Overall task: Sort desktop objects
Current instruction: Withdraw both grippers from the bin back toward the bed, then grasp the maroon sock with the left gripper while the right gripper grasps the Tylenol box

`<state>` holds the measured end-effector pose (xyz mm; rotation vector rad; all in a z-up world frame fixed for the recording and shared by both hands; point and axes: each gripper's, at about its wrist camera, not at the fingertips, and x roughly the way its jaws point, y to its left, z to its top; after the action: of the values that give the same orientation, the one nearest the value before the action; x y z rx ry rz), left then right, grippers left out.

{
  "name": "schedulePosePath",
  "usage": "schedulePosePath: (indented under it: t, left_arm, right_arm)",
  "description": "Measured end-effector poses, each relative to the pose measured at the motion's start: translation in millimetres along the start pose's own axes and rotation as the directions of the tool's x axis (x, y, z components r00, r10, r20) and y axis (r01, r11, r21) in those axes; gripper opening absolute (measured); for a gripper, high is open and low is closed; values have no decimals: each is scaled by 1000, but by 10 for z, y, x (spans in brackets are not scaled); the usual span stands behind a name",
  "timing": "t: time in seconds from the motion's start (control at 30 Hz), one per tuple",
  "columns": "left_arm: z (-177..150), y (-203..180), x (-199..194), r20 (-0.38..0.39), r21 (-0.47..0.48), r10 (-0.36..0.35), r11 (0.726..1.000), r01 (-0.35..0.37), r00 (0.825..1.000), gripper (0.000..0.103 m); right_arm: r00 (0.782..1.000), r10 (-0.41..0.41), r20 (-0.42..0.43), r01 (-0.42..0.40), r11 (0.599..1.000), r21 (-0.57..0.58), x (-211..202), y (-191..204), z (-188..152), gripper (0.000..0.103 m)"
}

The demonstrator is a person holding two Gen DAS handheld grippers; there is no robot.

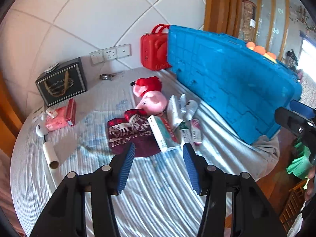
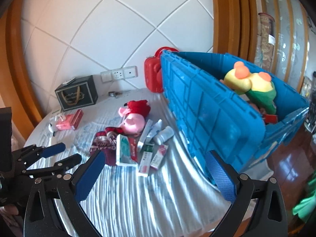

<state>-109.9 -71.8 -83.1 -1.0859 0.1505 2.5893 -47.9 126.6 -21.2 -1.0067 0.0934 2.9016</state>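
1. White tiled walls and a wooden door frame are seen behind a round table covered with a striped cloth.
2. At the table's right side a blue crate is stood, with a yellow-and-green plush already inside it (so some sorting appears to be done).
3. Most items are left out: a pink plush, a maroon cloth, a white-and-green box and several small cartons and tubes are piled mid-table, just beside the crate.
4. Further left, a black gift box, a pink pack, a paper roll and a red case by the wall are also unsorted.
5. The left gripper is held over the cloth near the pile, jaws apart and nothing between them.
6. The right gripper is likewise held with jaws wide apart and empty, its right finger close to the crate's near wall.
7. The task is judged to be at an early stage.
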Motion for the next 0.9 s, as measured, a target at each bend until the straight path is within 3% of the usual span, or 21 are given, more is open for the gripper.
schedulePosePath:
  t: [0.23,0.37,0.47,0.63,0.77,0.9]
  left_arm:
    - [-182,731,540,-118,-114,113,985,-126,987,50]
    - [-203,927,829,-163,-145,114,980,-138,980,50]
    - [-189,950,1079,-193,-136,95,983,-123,977,50]
    - [-94,791,1499,-238,-88,12,996,-34,971,50]
    - [-16,650,1886,-272,-27,-7,1000,-1,962,50]
    - [45,541,2206,-306,-17,-69,998,67,950,50]
  right_arm:
    - [996,-1,-90,0,1000,-2,676,142,-157,103]
    - [988,0,-157,5,999,32,1104,113,-212,103]
    - [978,5,-209,8,998,58,1394,88,-268,103]
    - [955,22,-297,3,997,82,1767,53,-370,103]
    - [942,46,-331,-21,997,81,1949,99,-385,103]
    - [932,56,-358,-25,996,89,2156,117,-376,103]
